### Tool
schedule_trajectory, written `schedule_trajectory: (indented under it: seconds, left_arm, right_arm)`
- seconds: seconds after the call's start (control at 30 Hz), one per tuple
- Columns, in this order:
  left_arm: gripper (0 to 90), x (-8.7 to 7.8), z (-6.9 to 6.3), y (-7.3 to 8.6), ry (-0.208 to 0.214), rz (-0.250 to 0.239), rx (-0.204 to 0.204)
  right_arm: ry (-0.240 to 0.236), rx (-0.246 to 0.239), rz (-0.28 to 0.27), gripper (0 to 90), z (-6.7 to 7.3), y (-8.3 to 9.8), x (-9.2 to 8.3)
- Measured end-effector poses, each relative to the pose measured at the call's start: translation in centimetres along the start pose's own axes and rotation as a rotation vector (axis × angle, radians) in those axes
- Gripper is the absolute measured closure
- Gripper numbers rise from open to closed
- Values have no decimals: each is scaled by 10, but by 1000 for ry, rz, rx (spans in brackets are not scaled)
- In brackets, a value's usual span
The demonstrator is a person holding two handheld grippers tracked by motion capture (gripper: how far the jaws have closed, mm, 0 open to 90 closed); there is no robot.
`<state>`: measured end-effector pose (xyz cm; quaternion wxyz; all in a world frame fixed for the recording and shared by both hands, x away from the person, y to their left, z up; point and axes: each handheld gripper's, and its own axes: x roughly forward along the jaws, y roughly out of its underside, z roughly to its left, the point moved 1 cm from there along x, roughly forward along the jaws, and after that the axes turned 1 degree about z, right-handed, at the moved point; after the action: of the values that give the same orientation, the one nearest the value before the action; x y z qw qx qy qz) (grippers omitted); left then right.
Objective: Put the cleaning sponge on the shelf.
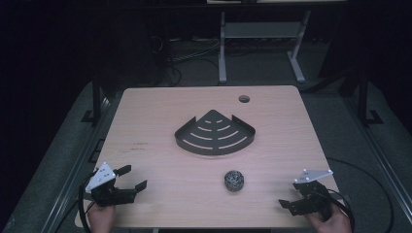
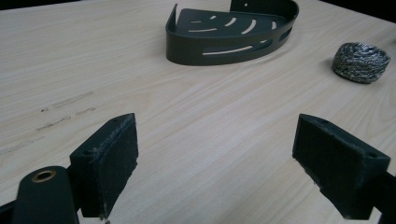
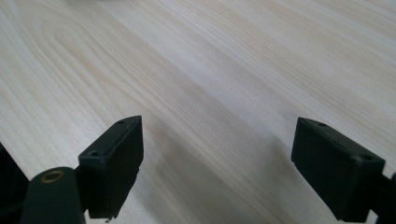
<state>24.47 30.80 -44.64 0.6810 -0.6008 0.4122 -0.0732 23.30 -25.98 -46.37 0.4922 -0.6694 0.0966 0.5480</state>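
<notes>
A black metal corner shelf (image 1: pixel 215 133) with curved slots lies flat in the middle of the wooden table; it sits at the top of the left gripper view as the corner shelf (image 2: pixel 231 32). A steel wool scourer (image 1: pixel 234 180) rests in front of it, seen at far right as the scourer (image 2: pixel 360 62). My left gripper (image 1: pixel 132 177) is open at the table's near left corner, its jaws wide apart over bare wood and pointing toward the shelf. My right gripper (image 1: pixel 291 194) is open at the near right corner, nothing between its fingers (image 3: pixel 114 163).
The wooden table (image 1: pixel 145 116) has a round cable hole (image 1: pixel 244 99) near its far edge. Faint scuff marks (image 2: pixel 65 112) show on the wood at left. Beyond the table stand a white desk frame (image 1: pixel 262 34) and cables on a dark floor.
</notes>
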Motion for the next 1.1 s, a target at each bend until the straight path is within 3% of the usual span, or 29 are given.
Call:
schedule_trajectory:
  seconds: [0.27,0.53,0.73,1.1]
  left_arm:
    - [137,2,0,0,4,0,-1]
    - [137,-2,2,1,-1,-17,-8]
    - [137,-7,4,2,-10,-26,-22]
    - [137,-7,4,1,-8,-32,-24]
  right_arm:
    - [-22,-31,16,163,8,-6,4]
    - [-46,-85,33,156,21,-24,4]
    - [-72,-107,77,156,25,-39,16]
    - [-95,-154,89,155,35,-56,27]
